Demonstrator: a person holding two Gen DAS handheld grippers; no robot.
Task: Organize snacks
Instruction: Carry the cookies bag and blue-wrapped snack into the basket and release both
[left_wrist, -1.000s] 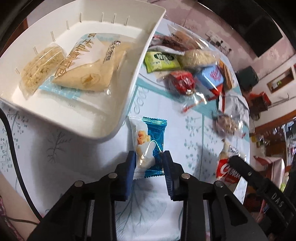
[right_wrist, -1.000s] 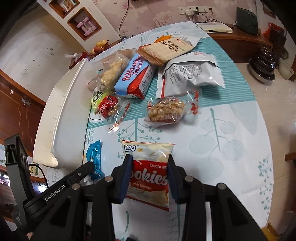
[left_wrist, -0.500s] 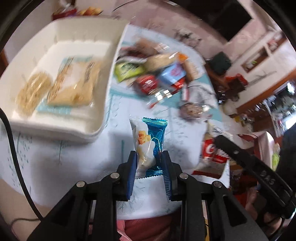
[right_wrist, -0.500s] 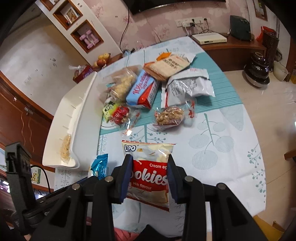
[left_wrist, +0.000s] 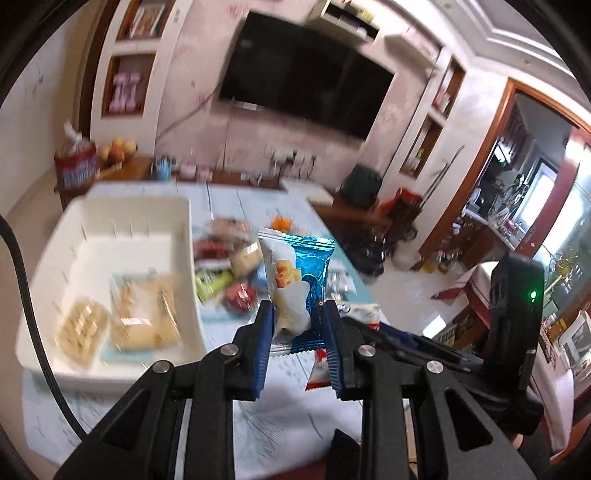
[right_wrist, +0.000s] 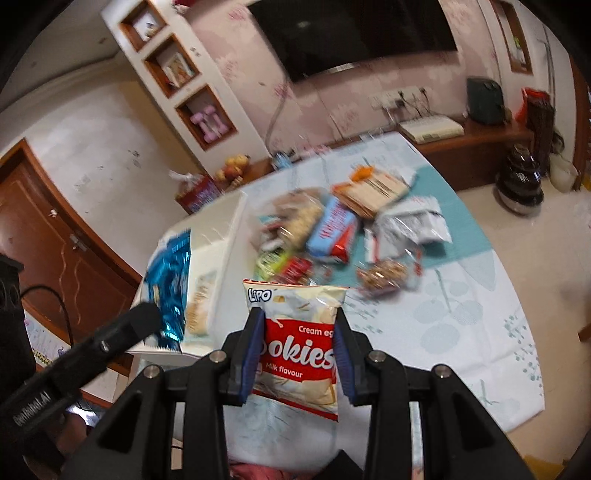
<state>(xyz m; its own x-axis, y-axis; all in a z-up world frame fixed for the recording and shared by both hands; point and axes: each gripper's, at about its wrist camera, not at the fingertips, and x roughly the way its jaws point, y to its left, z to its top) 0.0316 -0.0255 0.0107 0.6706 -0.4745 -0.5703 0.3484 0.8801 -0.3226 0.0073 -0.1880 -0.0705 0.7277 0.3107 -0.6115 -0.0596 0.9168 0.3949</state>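
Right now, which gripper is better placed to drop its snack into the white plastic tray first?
Left. The left gripper holds the blue snack packet nearer the white plastic tray; the right gripper holds the red-and-white cookies bag farther away.

Left gripper (left_wrist: 298, 332): two matte black angular arms, each ending in a ribbed blue finger pad (left_wrist: 263, 350). Round silver screws sit at the arm joints. A black cable (left_wrist: 26, 295) curves along the left edge. Right gripper (right_wrist: 298, 356): the same black frame, blue ribbed pads and silver screws. Seen from the right wrist, the left gripper's black body bears white "GenRobot.AI" lettering (right_wrist: 31, 410).
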